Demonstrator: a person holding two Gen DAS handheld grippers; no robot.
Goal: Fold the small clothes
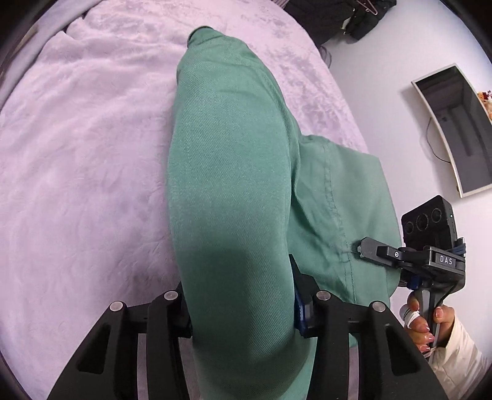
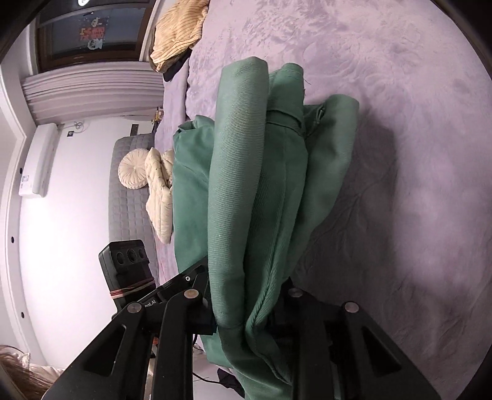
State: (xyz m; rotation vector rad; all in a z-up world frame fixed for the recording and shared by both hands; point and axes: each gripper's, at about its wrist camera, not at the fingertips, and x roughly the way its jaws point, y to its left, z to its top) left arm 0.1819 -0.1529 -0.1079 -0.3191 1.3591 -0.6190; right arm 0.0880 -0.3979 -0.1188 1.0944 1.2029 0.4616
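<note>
A green twill garment (image 1: 230, 172) hangs over a lilac plush blanket (image 1: 77, 154) on a bed. My left gripper (image 1: 241, 307) is shut on a thick fold of it, which runs away from me. My right gripper (image 1: 359, 247) shows at the right of the left wrist view, pinching the garment's seamed edge. In the right wrist view the garment (image 2: 261, 184) is bunched in several folds between the fingers of my right gripper (image 2: 246, 310), which is shut on it. The other gripper's body (image 2: 129, 264) shows at the left.
A yellow corduroy garment (image 2: 176, 27) lies at the bed's far corner. Cream cushions (image 2: 147, 175) sit on a grey couch (image 2: 129, 197). A mirror (image 1: 455, 129) hangs on the wall and dark clothes (image 1: 332, 18) lie past the bed.
</note>
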